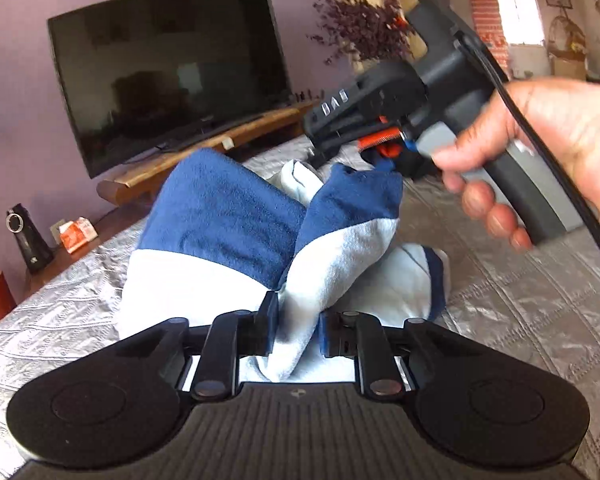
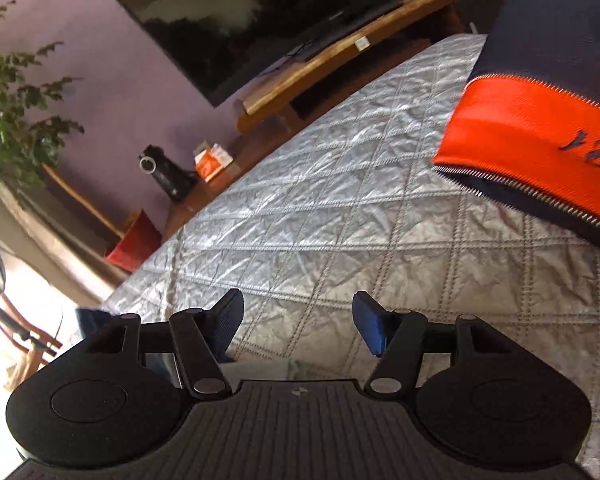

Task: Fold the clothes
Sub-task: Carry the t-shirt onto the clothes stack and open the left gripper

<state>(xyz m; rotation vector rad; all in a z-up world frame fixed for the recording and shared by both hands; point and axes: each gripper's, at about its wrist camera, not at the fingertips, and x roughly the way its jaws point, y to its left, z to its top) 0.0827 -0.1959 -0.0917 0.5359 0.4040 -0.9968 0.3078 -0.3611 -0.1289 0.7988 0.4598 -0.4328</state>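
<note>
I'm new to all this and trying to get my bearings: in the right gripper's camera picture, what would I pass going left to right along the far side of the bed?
Leafy plant → red container → black bottle-like object → orange-and-white carton → wooden TV stand → navy-and-orange garment.

Dark television (image 1: 168, 72) on a wooden stand (image 1: 204, 144), potted plant (image 2: 12, 96), silver quilted bedspread (image 2: 320, 200)

Garment (image 1: 228, 220) on quilt (image 1: 520, 320), TV (image 1: 168, 72) behind
</note>
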